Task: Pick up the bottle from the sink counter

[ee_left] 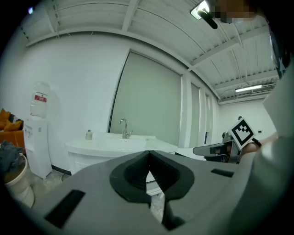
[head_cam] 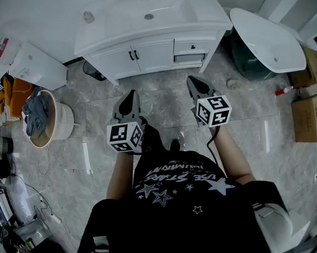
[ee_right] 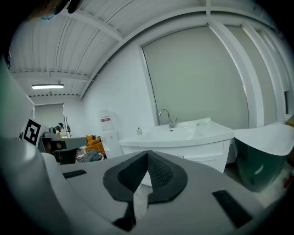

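The head view looks down on the white sink bench point(head_cam: 118, 26), its two cabinet doors point(head_cam: 155, 56) and the tiled floor point(head_cam: 163, 105) before it. Only the gripper views clearly show the one faucet point(ee_left: 124, 128) rising behind the basin and the one water dispenser point(ee_left: 39, 133) left of the bench. The single bottle point(head_cam: 88, 17), small and pale, stands upright on the bench's left end, left of the basin. Both grippers are held over the floor, well apart from the bench. From the left gripper point(head_cam: 130, 93) the bottle lies ahead and off to the left. In the right gripper view it appears far off, almost straight beyond the tips of the right gripper point(head_cam: 193, 79). Each gripper's own view shows its two jaws pressed together at the tips with nothing between them. One laundry basket point(head_cam: 54, 124) of clothes sits left of the bench and one white tub point(head_cam: 269, 39) sits right of it.
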`<state>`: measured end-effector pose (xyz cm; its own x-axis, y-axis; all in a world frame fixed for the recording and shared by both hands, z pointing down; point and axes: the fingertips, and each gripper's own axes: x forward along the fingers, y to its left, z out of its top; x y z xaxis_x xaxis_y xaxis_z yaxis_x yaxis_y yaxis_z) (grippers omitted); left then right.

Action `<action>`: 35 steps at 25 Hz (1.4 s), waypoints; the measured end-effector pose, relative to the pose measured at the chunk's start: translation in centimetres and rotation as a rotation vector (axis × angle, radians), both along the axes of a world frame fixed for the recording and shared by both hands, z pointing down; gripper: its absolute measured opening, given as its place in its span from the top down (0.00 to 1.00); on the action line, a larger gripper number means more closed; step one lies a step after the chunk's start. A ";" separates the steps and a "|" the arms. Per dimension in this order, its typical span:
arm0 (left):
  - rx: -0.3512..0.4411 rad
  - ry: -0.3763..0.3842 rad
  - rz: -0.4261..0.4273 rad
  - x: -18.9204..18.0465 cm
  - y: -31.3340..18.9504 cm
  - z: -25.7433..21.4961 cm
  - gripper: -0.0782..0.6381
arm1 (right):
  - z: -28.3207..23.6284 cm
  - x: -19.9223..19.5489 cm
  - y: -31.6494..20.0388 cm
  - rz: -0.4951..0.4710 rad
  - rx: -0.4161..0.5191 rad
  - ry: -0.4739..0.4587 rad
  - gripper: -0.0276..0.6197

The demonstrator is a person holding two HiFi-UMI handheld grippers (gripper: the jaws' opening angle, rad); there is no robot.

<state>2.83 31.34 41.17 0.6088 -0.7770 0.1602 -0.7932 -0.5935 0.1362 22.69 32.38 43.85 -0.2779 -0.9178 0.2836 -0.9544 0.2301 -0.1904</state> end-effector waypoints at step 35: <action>-0.056 0.010 -0.041 -5.6 -15.0 1.6 0.88 | 1.3 -3.9 -14.4 0.008 -0.027 -0.035 0.95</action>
<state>-2.77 16.36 42.81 0.5781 -0.7914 0.1986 -0.8154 -0.5515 0.1761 18.84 17.97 45.18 -0.2807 -0.9122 0.2986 -0.9488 0.2168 -0.2299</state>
